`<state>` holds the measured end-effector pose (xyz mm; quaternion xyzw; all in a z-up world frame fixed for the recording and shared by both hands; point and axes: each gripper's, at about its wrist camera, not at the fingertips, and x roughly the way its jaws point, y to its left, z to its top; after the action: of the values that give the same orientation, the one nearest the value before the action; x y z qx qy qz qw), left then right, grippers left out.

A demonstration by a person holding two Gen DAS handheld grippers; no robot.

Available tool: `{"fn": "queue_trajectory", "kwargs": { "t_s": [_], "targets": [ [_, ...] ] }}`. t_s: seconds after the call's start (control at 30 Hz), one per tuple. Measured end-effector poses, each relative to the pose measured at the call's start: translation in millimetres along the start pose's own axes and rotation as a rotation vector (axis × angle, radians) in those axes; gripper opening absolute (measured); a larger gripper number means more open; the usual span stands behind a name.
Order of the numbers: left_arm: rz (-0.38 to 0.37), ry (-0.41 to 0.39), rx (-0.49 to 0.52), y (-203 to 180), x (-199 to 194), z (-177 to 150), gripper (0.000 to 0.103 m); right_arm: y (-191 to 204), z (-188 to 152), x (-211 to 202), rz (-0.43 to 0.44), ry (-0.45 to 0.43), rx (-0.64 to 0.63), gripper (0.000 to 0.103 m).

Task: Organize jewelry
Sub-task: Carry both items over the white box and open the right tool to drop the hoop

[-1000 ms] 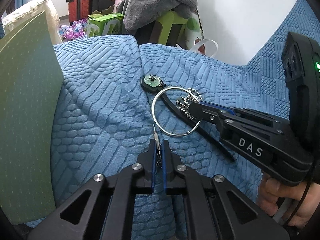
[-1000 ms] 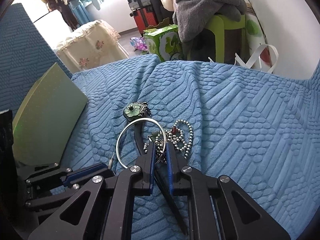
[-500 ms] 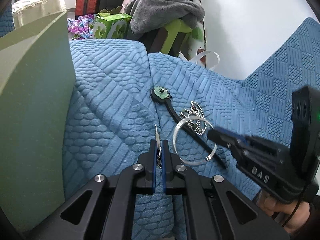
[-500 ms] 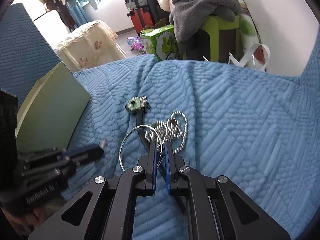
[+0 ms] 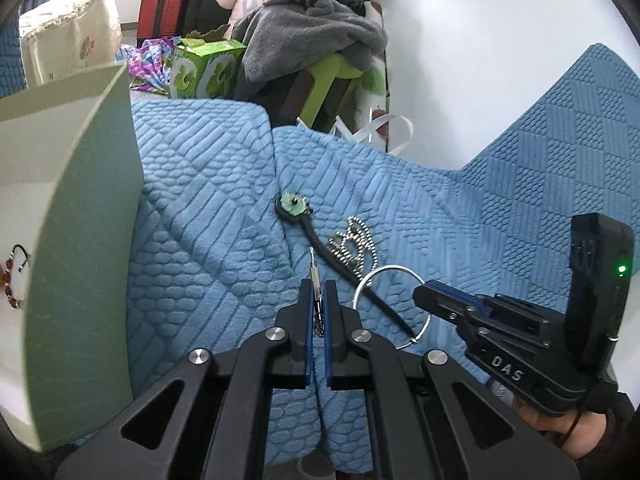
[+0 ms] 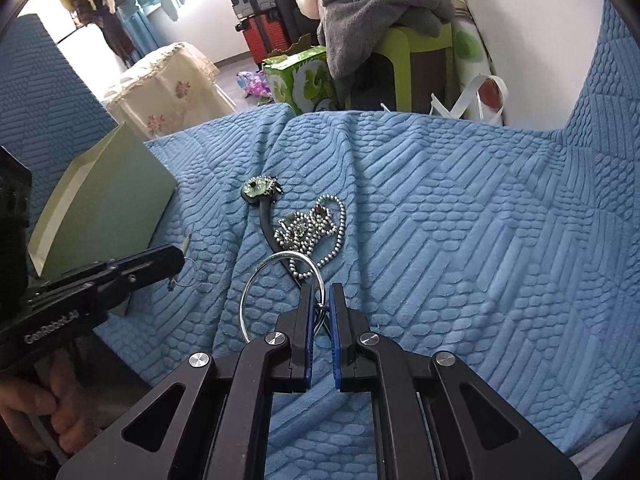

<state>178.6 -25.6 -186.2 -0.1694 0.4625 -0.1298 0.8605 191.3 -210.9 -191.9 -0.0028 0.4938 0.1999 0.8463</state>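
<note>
My left gripper (image 5: 319, 286) is shut on a thin silver earring (image 5: 313, 266) whose tip pokes out past the blue pads; in the right wrist view the left gripper (image 6: 176, 254) holds the earring (image 6: 186, 240) next to the green box (image 6: 104, 208). A silver bangle (image 6: 288, 254) hangs from my right gripper (image 6: 320, 296), which is shut on it above the blue cover. From the left wrist view the right gripper (image 5: 424, 292) carries the bangle (image 5: 390, 267) just off the fabric. A bead chain (image 6: 316, 228) and a green flower hair stick (image 6: 260, 190) lie on the cover.
The green box (image 5: 80, 240) stands open at the left, with a beaded bracelet (image 5: 14, 276) in its white inside. The blue quilted sofa cover (image 5: 200, 220) spreads under everything. Behind the sofa edge are a green stool, grey clothes, a green carton and suitcases.
Both grippers have risen. The right one lifted the bangle off the hair stick and chain. The left one carried the earring toward the box, whose inside has come into view.
</note>
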Motion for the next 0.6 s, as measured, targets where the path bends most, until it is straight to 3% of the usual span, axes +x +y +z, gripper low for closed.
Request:
{"fn": "queue_trajectory", "kwargs": {
  "t_s": [0.2,0.6],
  "targets": [
    [0.005,-0.034,0.023,-3.0,-29.3,10.5,0.003,10.6,8.8,-15.9,-0.013,-0.019,-0.002,0.005],
    [0.037,-0.132,0.094,-5.4,-102.6,45.5,0.004,41.6,54.8,-80.9,0.011,-0.154,0.021,0.005]
  ]
}}
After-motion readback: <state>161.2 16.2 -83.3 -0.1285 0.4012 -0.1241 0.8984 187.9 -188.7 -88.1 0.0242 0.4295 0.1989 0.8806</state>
